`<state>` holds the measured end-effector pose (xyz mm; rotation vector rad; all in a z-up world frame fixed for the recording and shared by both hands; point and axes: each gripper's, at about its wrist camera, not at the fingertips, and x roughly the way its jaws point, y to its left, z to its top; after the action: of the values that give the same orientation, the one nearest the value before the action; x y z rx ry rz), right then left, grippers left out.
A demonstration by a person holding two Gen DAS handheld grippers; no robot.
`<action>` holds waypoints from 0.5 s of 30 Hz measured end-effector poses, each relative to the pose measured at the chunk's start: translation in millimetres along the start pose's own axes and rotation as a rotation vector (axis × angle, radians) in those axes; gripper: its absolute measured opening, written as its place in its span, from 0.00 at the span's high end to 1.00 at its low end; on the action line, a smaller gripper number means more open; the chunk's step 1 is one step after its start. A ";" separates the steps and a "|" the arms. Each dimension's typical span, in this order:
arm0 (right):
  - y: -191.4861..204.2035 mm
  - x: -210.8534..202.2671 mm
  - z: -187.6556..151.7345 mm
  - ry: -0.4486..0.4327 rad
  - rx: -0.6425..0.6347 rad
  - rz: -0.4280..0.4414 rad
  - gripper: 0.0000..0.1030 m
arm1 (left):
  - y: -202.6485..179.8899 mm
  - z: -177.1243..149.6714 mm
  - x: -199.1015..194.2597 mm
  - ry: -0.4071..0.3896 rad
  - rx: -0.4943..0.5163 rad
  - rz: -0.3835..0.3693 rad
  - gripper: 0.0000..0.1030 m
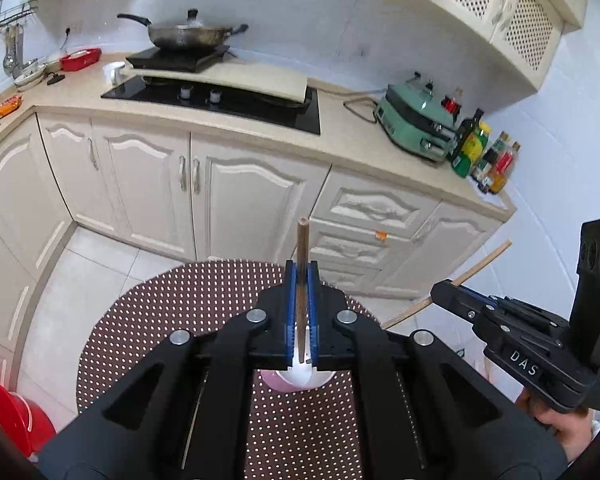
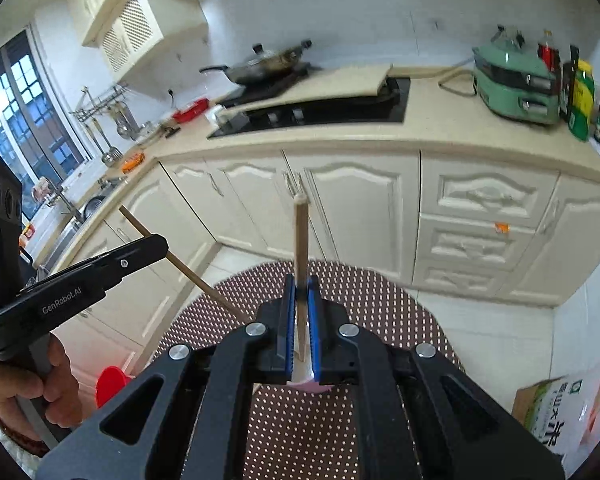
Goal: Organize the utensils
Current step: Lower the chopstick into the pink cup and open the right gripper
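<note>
Chopsticks, one thin wooden stick to each gripper, are what I'm handling. My left gripper [image 1: 302,292] has its fingers pinched on a dark brown wooden chopstick [image 1: 301,248]; my right gripper [image 2: 301,300] pinches a pale wooden chopstick [image 2: 300,240] the same way. Both sticks stand up above a pink-and-white cup [image 1: 300,380] on the round brown polka-dot worktop [image 1: 172,312]. I judge this the carrying step, with the cup as the likely holder. Next I'd lower each tip over the cup's mouth before letting go. Beyond stand cream cabinets [image 1: 236,200].
</note>
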<state>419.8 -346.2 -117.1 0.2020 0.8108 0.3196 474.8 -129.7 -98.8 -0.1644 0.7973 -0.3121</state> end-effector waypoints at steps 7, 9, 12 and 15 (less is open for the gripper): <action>-9.3 24.0 -23.9 0.080 0.041 -0.001 0.95 | 4.7 -31.1 29.0 0.077 0.023 0.013 0.95; -10.4 30.4 -31.6 0.099 0.053 0.001 0.95 | 6.3 -39.6 35.1 0.106 0.030 0.015 0.95; -12.2 38.3 -41.2 0.131 0.062 -0.002 0.95 | 8.8 -48.2 37.8 0.112 0.034 0.020 0.95; -14.0 40.3 -46.1 0.137 0.078 0.002 0.95 | 12.9 -48.9 37.5 0.117 0.015 0.018 0.94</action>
<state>414.7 -342.4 -179.6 0.2562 0.9595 0.3065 466.8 -131.4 -161.2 -0.1253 0.9117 -0.3127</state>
